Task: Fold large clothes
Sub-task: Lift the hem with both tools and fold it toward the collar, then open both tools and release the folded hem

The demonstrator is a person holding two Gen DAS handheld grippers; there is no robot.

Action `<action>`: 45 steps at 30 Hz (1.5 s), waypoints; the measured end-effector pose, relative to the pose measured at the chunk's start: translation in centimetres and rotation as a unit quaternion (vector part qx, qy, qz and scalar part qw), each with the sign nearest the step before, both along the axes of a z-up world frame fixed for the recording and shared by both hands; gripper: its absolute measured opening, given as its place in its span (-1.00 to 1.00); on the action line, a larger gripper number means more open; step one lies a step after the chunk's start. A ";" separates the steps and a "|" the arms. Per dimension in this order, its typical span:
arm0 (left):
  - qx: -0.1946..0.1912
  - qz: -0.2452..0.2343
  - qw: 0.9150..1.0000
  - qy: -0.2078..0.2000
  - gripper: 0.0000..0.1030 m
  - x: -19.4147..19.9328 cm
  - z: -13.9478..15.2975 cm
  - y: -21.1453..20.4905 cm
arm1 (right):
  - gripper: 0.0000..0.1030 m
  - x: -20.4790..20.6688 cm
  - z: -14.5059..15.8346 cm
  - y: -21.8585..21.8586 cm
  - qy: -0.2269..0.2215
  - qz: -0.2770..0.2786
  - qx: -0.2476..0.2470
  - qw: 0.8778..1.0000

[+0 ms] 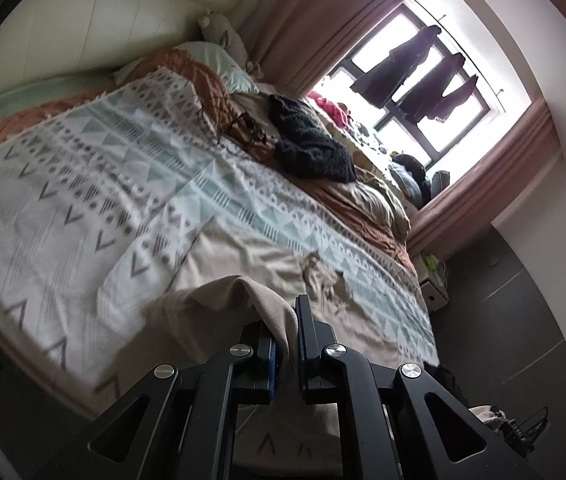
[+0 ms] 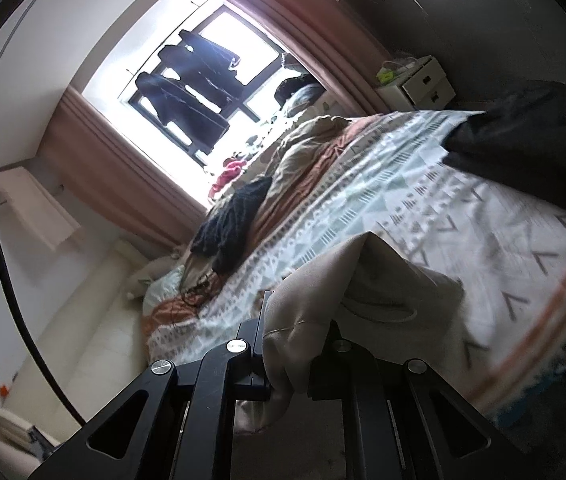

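Bedroom shot, tilted both ways since the cameras ride on the tools. Biggest thing is the bed point(image 1: 95, 184), filling the middle and left of the left view, with a patterned blanket point(image 1: 211, 196) spread flat over it, which I guess makes it the folding surface. Bright window point(image 1: 423, 92) sits upper right with dark clothes point(image 1: 435, 76) hung to dry on a rail. A black knit thing point(image 1: 311, 144) is dumped further up the bed, out of the way.

The beige garment point(image 2: 383, 276) is the one being folded. It's at bottom centre of both views. Left tool point(image 1: 287, 344) is nearly closed, pinching an edge, and right tool point(image 2: 291, 356) is clamped on another bunch. Two grips probably so it can be spread out evenly.
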State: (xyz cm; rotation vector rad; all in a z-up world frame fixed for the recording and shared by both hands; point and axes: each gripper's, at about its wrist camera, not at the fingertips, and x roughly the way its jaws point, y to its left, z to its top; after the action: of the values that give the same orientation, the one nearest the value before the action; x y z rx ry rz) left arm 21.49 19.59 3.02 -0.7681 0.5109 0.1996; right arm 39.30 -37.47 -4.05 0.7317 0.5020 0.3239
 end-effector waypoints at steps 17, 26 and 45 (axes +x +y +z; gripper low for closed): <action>0.043 0.028 0.998 0.030 -0.84 16.0 -0.1 3.8 | -0.77 15.6 1.4 5.1 -0.010 -0.042 0.015 0.999; 0.074 0.024 0.994 0.082 -0.84 24.4 -4.4 5.4 | -0.77 23.5 -2.4 7.5 0.015 -0.034 -0.001 0.999; 0.087 0.016 0.984 0.152 0.31 34.5 -12.9 6.3 | 0.55 29.9 -9.2 8.1 0.064 0.025 0.018 0.997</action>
State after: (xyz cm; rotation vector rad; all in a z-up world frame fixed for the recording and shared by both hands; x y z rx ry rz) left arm 56.01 25.86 -9.92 -0.5767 0.7588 0.3907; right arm 69.22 -29.38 -13.20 0.7789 0.6376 0.3338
